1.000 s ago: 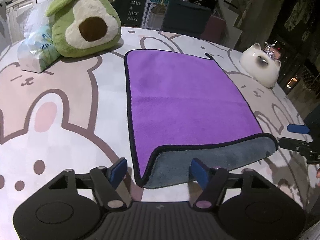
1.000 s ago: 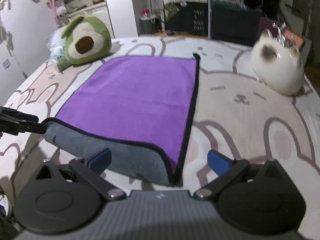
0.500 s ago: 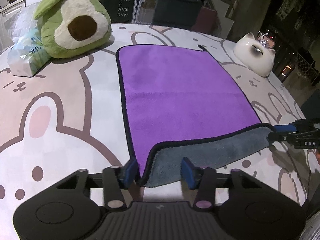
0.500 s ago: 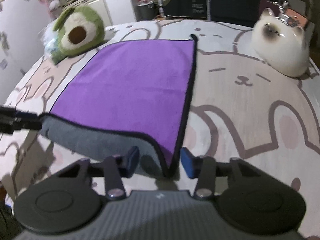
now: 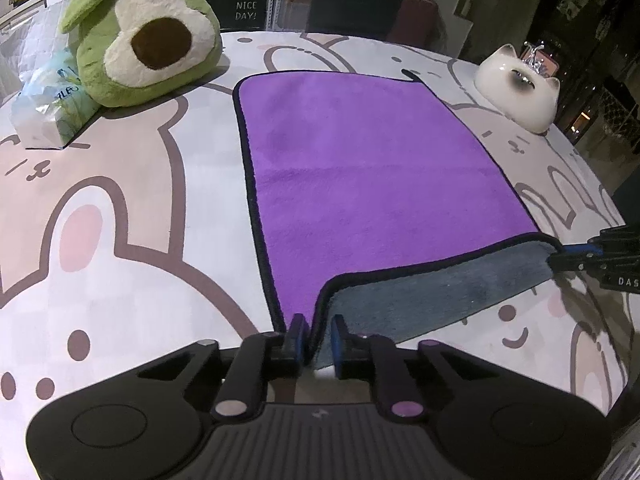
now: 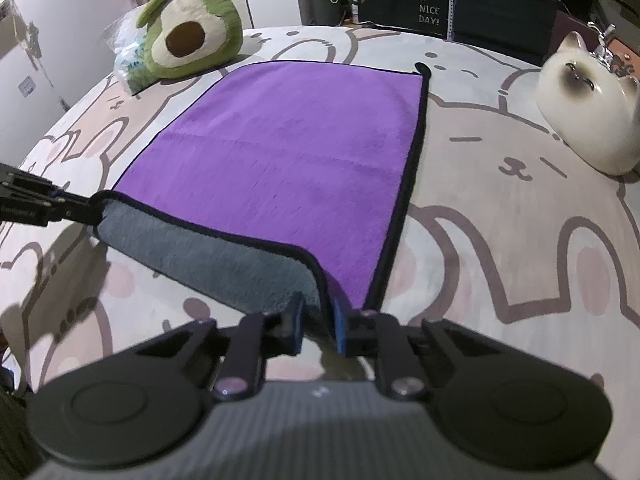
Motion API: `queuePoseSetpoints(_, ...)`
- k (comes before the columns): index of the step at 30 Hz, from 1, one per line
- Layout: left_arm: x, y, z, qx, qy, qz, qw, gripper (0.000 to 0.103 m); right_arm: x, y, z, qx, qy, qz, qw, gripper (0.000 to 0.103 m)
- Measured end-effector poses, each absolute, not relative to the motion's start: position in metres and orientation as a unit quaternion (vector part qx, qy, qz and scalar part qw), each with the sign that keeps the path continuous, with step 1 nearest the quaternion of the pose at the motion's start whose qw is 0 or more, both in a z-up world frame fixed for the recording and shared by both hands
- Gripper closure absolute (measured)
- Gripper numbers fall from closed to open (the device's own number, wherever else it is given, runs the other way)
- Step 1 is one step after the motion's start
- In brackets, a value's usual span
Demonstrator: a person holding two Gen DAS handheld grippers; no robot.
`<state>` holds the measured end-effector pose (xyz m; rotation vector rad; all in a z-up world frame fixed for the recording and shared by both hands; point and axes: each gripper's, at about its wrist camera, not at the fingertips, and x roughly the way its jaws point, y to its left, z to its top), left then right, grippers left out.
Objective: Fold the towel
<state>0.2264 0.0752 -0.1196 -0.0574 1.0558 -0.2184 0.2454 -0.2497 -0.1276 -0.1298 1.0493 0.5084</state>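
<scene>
A purple towel point(image 5: 368, 168) with a black hem and grey underside lies spread on the bunny-print table; it also shows in the right wrist view point(image 6: 288, 152). Its near edge is lifted off the table, showing the grey side. My left gripper point(image 5: 318, 338) is shut on the towel's near left corner. My right gripper point(image 6: 318, 330) is shut on the near right corner. Each gripper shows at the edge of the other's view, the right one point(image 5: 580, 258) and the left one point(image 6: 60, 206), pinching its corner.
A green avocado plush point(image 5: 140, 36) and a plastic tissue pack point(image 5: 48, 108) sit at the far left. A white cat figurine point(image 5: 516, 88) stands at the far right, also in the right wrist view point(image 6: 588, 100). Dark shelves and a sign stand beyond the table.
Both grippers went from wide open to shut on the towel's near corners. The near edge has lifted, and more grey underside shows.
</scene>
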Motion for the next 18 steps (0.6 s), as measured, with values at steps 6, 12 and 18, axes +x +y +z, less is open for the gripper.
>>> queuePoseSetpoints(6,0.227,0.074,-0.12,-0.016,0.506,-0.098,0.857,0.098,0.246,-0.251,-0.13,-0.075,0.497,0.234,0.832,0.097)
queuePoseSetpoints(12,0.226,0.071,-0.116,-0.005,0.501,-0.094,0.861,0.098,0.244,-0.249,-0.128,-0.088,0.492,0.234,0.834,0.098)
queuePoseSetpoints(18,0.227,0.076,-0.103,-0.023,0.472,-0.077,0.878,0.098,0.246,-0.254,-0.116,-0.069,0.469,0.222,0.852,0.098)
